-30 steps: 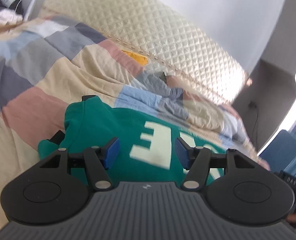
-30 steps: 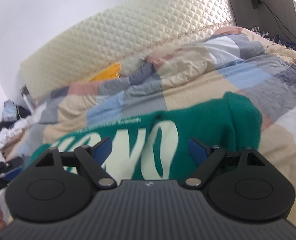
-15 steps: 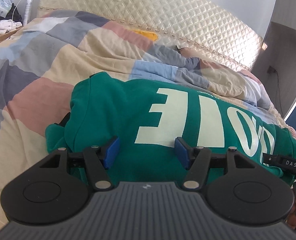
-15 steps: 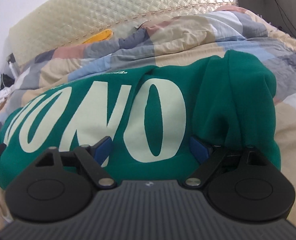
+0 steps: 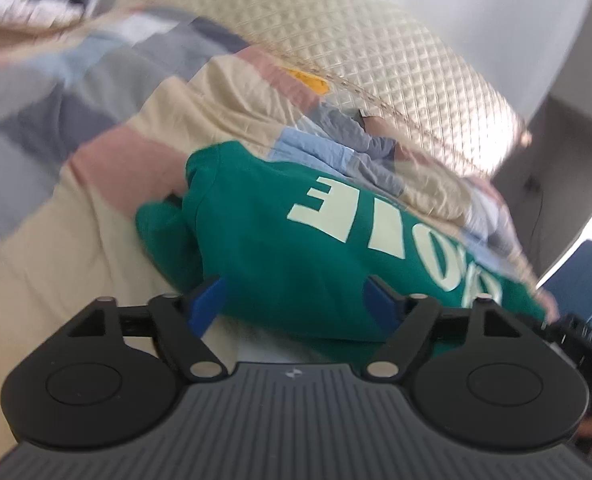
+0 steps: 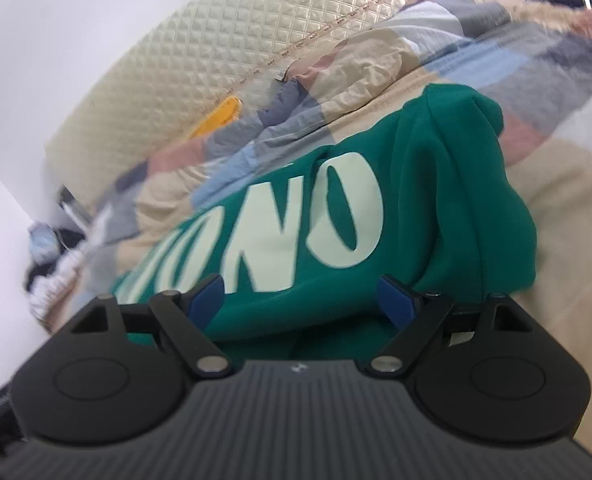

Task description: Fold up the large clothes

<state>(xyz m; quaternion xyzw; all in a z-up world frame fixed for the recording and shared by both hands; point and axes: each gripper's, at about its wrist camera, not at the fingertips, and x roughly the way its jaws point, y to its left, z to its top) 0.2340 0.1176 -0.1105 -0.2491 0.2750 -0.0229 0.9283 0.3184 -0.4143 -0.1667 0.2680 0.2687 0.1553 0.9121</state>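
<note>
My left tongs (image 5: 296, 304) sit nearest, jaws opening, wide apart w/ the near hem of the green sweatshirt (image 5: 296, 240) lying between the blue pads (image 5: 205, 306) but not pinched; nothing held. My right tongs (image 6: 302, 296) are spread wide too, pads either side of the sweatshirt's near edge, not pressing on it as far as I can tell. The other device's black body pokes in at the right edge of the left view.

Sweatshirt lies folded on the bed, just beyond both tongs, big pale letters (image 6: 316, 224) facing up; bulky folded sleeve/hood part bunched at the right end in the right view, another lump at the left end in the left view.

Under & around it: patchwork quilt (image 5: 107, 248) in beige, pink, grey, blue, rumpled further back. A yellow item (image 6: 217, 114) sits at the far edge by the quilted cream headboard (image 5: 376, 60). Far left, blurry clutter on a side surface; can't tell what.
</note>
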